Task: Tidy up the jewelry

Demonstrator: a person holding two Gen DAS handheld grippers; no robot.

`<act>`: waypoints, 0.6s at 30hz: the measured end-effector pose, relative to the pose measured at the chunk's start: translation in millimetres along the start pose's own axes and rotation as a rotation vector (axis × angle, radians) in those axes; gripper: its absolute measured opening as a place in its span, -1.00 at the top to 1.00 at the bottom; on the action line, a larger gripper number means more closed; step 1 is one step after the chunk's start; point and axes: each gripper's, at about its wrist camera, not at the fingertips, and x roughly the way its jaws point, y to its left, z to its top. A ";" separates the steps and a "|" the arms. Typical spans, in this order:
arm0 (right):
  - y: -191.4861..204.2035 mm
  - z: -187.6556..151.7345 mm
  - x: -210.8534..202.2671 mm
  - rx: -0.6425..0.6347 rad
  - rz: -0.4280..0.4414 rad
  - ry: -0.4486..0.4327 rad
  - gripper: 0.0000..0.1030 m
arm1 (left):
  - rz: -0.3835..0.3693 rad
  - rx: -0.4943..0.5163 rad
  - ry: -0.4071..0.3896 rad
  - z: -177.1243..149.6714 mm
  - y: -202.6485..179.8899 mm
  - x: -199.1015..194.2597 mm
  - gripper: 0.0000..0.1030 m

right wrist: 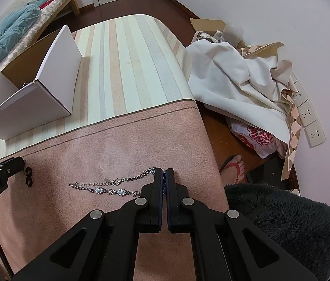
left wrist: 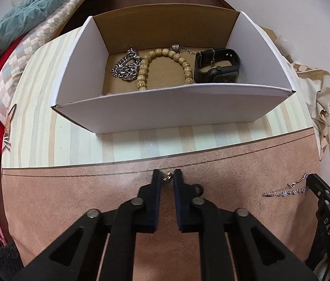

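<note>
Both grippers are mid-pickup here. The left gripper (left wrist: 167,178) is pinched on a small metal charm (left wrist: 168,177) lying on the pink mat (left wrist: 71,199), on the near side of the white cardboard box (left wrist: 169,110). The right gripper (right wrist: 164,175) is clamped on one end of the gem-set chain bracelet (right wrist: 108,187), same side of the box, which trails flat on the mat. Box already holds a bead bracelet (left wrist: 165,56), steel chain (left wrist: 127,66) and black watch (left wrist: 216,66). Next up, I'd guess: lift clear and carry over the box's near wall without snagging.

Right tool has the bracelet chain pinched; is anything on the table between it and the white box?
Nothing visible lies on that stretch of table. The bracelet only has to clear the white box near wall, which stands upright. The left tool, shut on a small metal piece, sits beside it.
</note>
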 end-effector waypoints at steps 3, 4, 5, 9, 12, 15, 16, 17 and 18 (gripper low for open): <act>0.1 -0.3 -0.4 -0.003 -0.001 -0.001 0.96 | -0.001 0.000 -0.007 1.5 1.8 -0.9 0.89; 0.2 -0.1 -0.4 -0.003 -0.001 -0.001 0.96 | -0.002 -0.001 -0.010 2.2 2.4 -2.2 0.90; 0.1 -0.3 -0.5 0.001 0.000 0.000 0.96 | -0.004 -0.001 -0.016 2.0 3.0 -3.7 0.90; -0.6 -0.3 -1.5 0.011 0.016 0.004 0.96 | -0.014 0.002 -0.031 -2.0 0.5 -16.6 0.90; 0.2 -0.7 -11.9 0.013 0.047 -0.009 0.96 | -0.027 0.000 -0.047 -5.5 5.2 -31.5 0.90; 3.6 0.2 -33.7 0.009 0.098 -0.041 0.96 | -0.042 -0.003 -0.067 -11.4 15.2 -52.2 0.90; 4.8 1.5 -43.0 0.008 0.120 -0.054 0.96 | -0.050 -0.006 -0.075 -13.6 20.3 -60.1 0.90; 5.6 1.9 -49.3 0.008 0.133 -0.063 0.96 | -0.059 -0.014 -0.077 -15.0 27.0 -66.8 0.90; 6.9 3.3 -60.0 0.006 0.150 -0.079 0.96 | -0.067 -0.019 -0.078 -16.7 30.1 -72.4 0.90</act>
